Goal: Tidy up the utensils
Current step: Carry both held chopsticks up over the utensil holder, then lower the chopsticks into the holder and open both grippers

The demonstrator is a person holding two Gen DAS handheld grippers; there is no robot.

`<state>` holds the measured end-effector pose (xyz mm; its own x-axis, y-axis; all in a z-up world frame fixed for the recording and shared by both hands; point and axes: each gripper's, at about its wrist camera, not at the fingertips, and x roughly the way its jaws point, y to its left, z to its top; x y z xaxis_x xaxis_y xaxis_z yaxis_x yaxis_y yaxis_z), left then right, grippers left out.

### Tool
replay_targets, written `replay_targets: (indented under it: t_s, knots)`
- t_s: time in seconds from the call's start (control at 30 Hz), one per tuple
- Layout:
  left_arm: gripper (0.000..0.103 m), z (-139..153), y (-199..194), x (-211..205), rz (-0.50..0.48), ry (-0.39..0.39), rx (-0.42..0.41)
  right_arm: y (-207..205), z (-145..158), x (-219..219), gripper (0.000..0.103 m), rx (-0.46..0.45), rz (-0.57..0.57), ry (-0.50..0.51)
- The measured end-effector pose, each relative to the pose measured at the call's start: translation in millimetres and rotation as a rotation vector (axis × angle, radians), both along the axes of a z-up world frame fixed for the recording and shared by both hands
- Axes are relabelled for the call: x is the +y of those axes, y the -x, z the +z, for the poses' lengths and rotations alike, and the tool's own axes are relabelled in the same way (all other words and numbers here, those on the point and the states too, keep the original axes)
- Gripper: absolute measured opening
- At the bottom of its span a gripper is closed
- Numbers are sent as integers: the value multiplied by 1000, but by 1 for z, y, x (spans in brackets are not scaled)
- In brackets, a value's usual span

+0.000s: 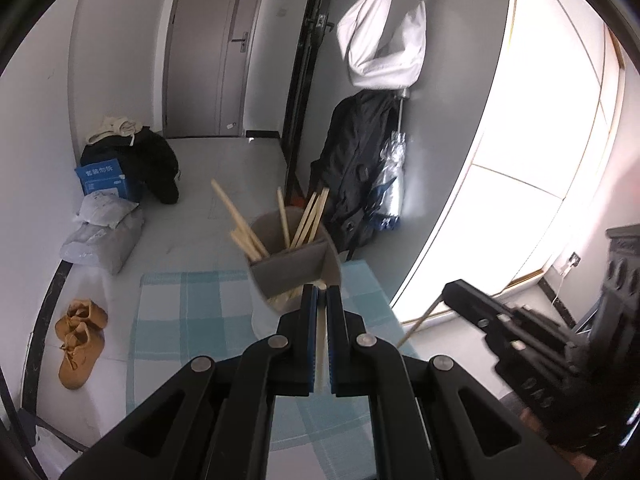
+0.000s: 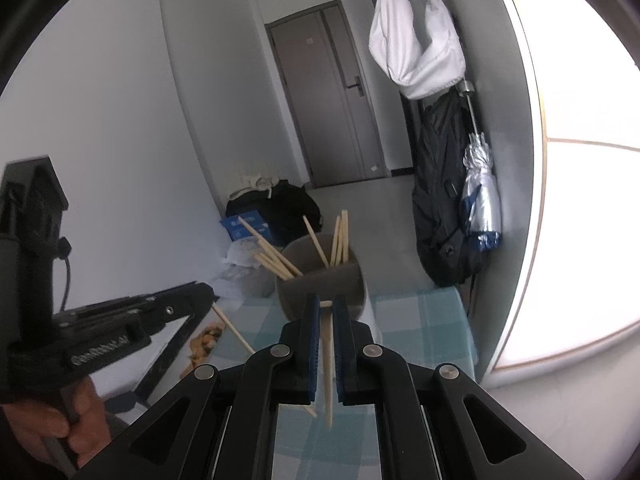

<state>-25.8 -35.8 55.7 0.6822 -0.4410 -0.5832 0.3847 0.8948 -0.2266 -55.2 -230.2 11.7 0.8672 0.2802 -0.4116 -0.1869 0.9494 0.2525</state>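
A grey-brown utensil holder (image 1: pixel 296 268) with a divider stands on the blue checked tablecloth (image 1: pixel 188 312), and several wooden chopsticks (image 1: pixel 240 220) lean in it. My left gripper (image 1: pixel 321 294) sits just in front of the holder, shut on a single chopstick (image 1: pixel 320 344) that runs back between its blue pads. At the right of this view, my right gripper (image 1: pixel 450 290) holds another chopstick (image 1: pixel 420 322). In the right wrist view, my right gripper (image 2: pixel 326 302) is shut on a chopstick (image 2: pixel 328 364) near the holder (image 2: pixel 320 284). The left gripper (image 2: pixel 206 296) and its chopstick (image 2: pixel 234 330) show at the left.
The table's far edge lies just behind the holder. On the floor beyond are tan shoes (image 1: pixel 78 340), grey parcels (image 1: pixel 100 240), a blue box (image 1: pixel 106 178) and dark clothing. A dark backpack (image 1: pixel 356 184), an umbrella and a white bag (image 1: pixel 380 36) hang on the right wall. A hand (image 2: pixel 60 420) grips the left handle.
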Motion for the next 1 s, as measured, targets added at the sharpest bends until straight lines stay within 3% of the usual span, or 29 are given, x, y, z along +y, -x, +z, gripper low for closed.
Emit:
replay_targets:
  t_s: [0.3, 0.7, 1.0]
  knots:
    - [1, 45, -16, 4, -18, 25, -66, -16, 44, -1, 6, -62, 9, 27]
    - [0, 68, -64, 14, 10, 41, -89, -60, 106, 7, 6, -137, 31, 76]
    - [1, 72, -101, 27, 47, 48, -115, -120, 121, 14, 6, -150, 51, 70]
